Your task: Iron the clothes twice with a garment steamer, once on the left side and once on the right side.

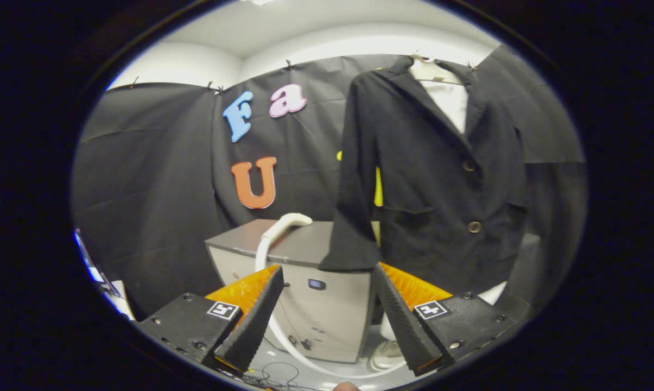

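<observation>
Matt black cloth jacket [440,184]

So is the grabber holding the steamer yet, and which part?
No, nothing is held. The gripper is open, its fingers apart, and the steamer head lies beyond them on the grey unit.

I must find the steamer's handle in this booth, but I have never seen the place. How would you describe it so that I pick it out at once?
Start at the dark jacket on its hanger, then look beside its hanging sleeve to the grey cabinet. On the cabinet's top lies the steamer handle, beyond the tips of the open, empty gripper. It is the only white curved piece there, and a white hose runs down from it.
</observation>
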